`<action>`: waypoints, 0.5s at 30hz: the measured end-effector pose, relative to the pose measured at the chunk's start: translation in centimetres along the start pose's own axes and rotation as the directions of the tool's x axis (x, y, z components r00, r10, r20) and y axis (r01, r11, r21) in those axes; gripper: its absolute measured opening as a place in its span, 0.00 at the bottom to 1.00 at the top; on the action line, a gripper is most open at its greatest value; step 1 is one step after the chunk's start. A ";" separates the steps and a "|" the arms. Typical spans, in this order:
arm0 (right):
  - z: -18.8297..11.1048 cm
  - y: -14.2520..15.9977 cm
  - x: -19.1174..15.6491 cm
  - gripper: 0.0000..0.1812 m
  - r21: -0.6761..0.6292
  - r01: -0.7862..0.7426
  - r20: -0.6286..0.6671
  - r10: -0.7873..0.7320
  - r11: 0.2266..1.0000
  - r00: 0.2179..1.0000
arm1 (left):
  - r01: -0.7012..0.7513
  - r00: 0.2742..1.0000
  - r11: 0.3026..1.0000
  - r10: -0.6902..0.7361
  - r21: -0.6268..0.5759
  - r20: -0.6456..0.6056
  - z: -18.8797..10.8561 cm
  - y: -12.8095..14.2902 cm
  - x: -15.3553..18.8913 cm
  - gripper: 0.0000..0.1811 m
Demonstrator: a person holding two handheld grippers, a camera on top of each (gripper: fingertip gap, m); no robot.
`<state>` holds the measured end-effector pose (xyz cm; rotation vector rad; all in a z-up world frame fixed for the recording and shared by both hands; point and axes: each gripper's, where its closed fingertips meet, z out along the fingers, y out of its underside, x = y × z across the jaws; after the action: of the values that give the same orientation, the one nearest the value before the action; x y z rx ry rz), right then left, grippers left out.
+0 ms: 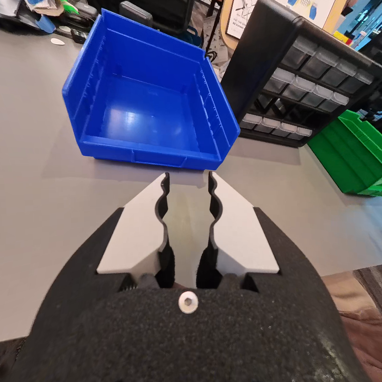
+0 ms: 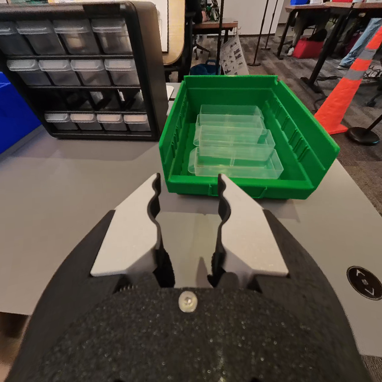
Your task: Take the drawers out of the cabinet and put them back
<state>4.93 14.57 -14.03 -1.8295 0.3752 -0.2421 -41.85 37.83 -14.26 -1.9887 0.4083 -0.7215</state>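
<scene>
A black cabinet (image 2: 82,70) with rows of small clear drawers stands at the back of the grey table; its third row is empty. It also shows in the left wrist view (image 1: 299,86). Several clear drawers (image 2: 233,142) lie in a green bin (image 2: 237,188) to the cabinet's right. My right gripper (image 2: 188,177) is open and empty, just short of the green bin's front edge. My left gripper (image 1: 188,175) is open and empty, just short of an empty blue bin (image 1: 144,99) to the cabinet's left.
The green bin's side shows at the right of the left wrist view (image 1: 351,157). An orange traffic cone (image 2: 349,82) and a black stand base (image 2: 363,135) are on the floor beyond the table's right edge (image 2: 351,186). Desks and clutter lie behind.
</scene>
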 end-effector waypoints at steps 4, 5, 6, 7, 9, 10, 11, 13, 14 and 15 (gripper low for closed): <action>0.5 -0.6 0.0 0.30 0.031 -0.010 0.013 0.009 0.999 1.000 | -0.111 0.993 0.993 0.110 0.031 0.042 -0.3 -0.1 0.1 0.22; 0.7 -0.6 0.1 0.30 0.032 -0.013 0.011 0.012 0.999 1.000 | -0.146 0.989 0.989 0.144 0.036 0.044 -0.2 -0.1 0.4 0.24; 0.8 -0.5 0.2 0.30 0.031 -0.014 0.012 0.014 0.999 1.000 | -0.170 0.984 0.984 0.167 0.045 0.057 -0.1 -0.2 0.5 0.26; 0.9 -0.5 0.2 0.30 0.029 -0.017 0.017 0.016 0.999 1.000 | -0.191 0.980 0.979 0.187 0.064 0.063 -0.1 -0.4 0.7 0.26; 1.1 -0.3 0.3 0.31 0.023 -0.024 0.019 0.023 0.999 1.000 | -0.222 0.974 0.969 0.216 0.106 0.065 0.0 -1.0 1.2 0.27; 1.1 -0.2 0.4 0.30 0.018 -0.027 0.017 0.027 0.999 0.999 | -0.233 0.972 0.967 0.226 0.103 0.068 0.1 -1.0 1.3 0.28; 1.1 -0.1 0.5 0.31 0.016 -0.031 0.015 0.031 0.999 0.999 | -0.235 0.971 0.968 0.229 0.086 0.069 0.2 -0.9 1.4 0.30; 1.0 0.1 0.7 0.31 0.011 -0.034 0.007 0.034 0.999 0.999 | -0.252 0.968 0.966 0.250 0.067 0.032 0.7 -0.6 2.2 0.36; 0.9 0.2 1.0 0.32 0.006 -0.032 -0.003 0.032 0.999 0.999 | -0.281 0.960 0.957 0.280 0.067 0.018 1.1 -0.4 2.7 0.37; 0.8 0.3 1.3 0.33 0.003 -0.031 -0.015 0.031 1.000 0.999 | -0.323 0.946 0.944 0.323 0.065 0.009 1.5 -0.1 3.3 0.41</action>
<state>6.32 14.68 -14.60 -1.8187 0.4128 -0.2352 -38.37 37.05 -13.66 -1.8011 0.6849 -0.5209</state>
